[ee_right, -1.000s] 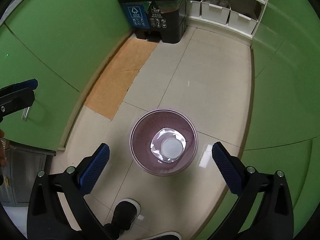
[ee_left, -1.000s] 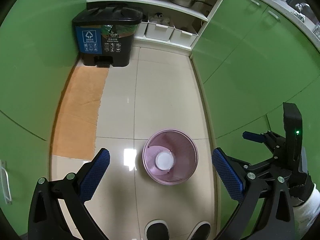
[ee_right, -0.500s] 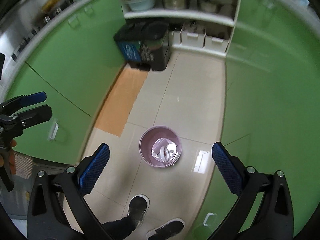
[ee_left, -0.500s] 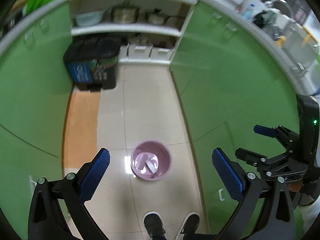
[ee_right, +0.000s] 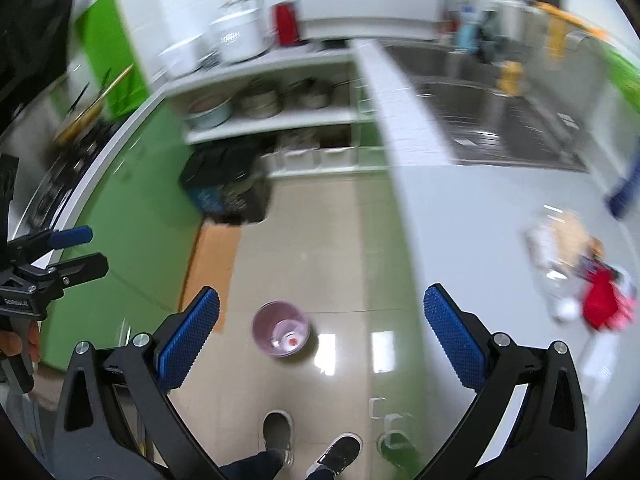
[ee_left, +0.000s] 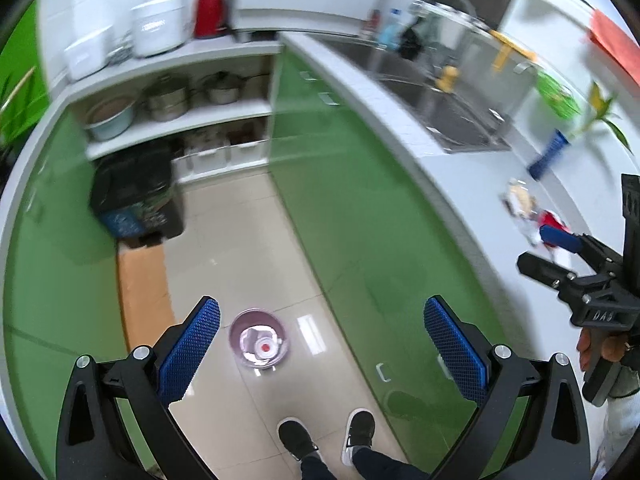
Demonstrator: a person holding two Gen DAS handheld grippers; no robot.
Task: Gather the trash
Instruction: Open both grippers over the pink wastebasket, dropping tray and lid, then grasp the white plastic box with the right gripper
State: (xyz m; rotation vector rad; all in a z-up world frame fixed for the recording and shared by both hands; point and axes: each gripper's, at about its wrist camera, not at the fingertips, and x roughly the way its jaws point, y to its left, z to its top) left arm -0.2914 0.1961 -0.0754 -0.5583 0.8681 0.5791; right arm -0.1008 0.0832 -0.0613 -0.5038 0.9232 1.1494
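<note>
Through my left wrist camera, my left gripper hangs high over the floor with its blue pads spread wide and nothing between them. Far below sits the pink wastebasket, already holding a few pale scraps. Off to the right, on the white countertop, a blurred heap of wrappers waits, and my right gripper hovers just beside it. I judge I am between drops, heading for the next piece.

Through my right wrist camera, my right gripper is likewise fully open and empty. The wastebasket stands on the tiled floor ahead of my shoes, and the wrappers, clear film with something red, lie near the counter's front edge at far right. The next move calls for swinging right, dropping onto the pile and pinching one item.

Room is fair: the aisle between the green cabinets is open, the black sorting bin stands well apart, and the sink lies beyond the pile. The counter edge is the one thing to clear.
</note>
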